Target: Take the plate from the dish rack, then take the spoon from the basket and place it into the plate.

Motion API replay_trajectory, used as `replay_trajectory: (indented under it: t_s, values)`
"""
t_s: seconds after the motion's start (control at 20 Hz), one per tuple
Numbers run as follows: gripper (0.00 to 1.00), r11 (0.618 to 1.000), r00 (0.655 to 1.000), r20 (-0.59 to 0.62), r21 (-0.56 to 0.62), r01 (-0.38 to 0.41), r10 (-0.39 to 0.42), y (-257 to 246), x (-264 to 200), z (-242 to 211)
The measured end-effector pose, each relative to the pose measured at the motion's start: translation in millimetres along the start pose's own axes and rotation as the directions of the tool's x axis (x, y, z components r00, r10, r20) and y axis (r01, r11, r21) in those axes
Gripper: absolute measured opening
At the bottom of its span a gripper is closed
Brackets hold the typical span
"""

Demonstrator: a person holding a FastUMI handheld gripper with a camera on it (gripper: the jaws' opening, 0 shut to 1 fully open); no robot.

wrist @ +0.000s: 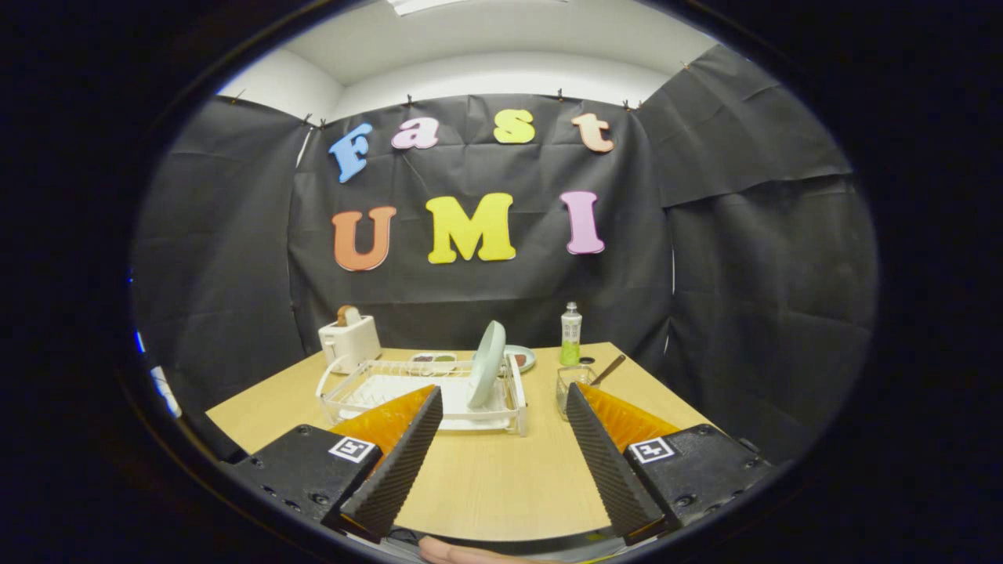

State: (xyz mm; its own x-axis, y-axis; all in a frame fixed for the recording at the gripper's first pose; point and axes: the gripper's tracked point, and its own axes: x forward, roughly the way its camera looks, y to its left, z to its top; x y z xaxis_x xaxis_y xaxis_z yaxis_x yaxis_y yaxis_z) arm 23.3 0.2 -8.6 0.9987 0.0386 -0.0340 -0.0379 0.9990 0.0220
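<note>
1. The gripper [501, 407] has its fingers spread wide with nothing between them; they hold nothing and touch nothing; bare table [486, 478] shows in the gap.
2. The plate [487, 363] stands on edge in the dish rack [501, 407], beyond the fingertips and roughly on the line between them, a little toward the left finger; its face is turned sideways, so its thin rim points up and toward the gripper.
3. By my judgement the coming move turns on that: the fingers must go forward and close across the plate's thickness at the upper rim, then lift it out of the rack.
4. The rack lies just beyond the left fingertip; its near wall partly hides behind that finger.
5. The basket [570, 384], a clear container, sits just ahead of the right fingertip, beside the rack; the spoon [609, 369] leans out of it, handle up and to the right.
6. Farther back: a toaster [349, 337] behind the rack's left end, a green bottle [571, 335] behind the basket, and small dishes [519, 358] at the table's far side.
7. The task seems not yet begun; plate and spoon both rest in place.
</note>
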Motion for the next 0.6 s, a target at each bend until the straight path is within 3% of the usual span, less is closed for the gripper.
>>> replay_trajectory:
  t_s: [0.2, 0.6]
  values:
    - [1.00, 0.999, 0.999, -0.038, 0.010, -0.030, 0.031, 3, 18, -3]
    - [1.00, 0.996, 0.998, -0.051, -0.079, 0.031, -0.035, -7, 88, 33]
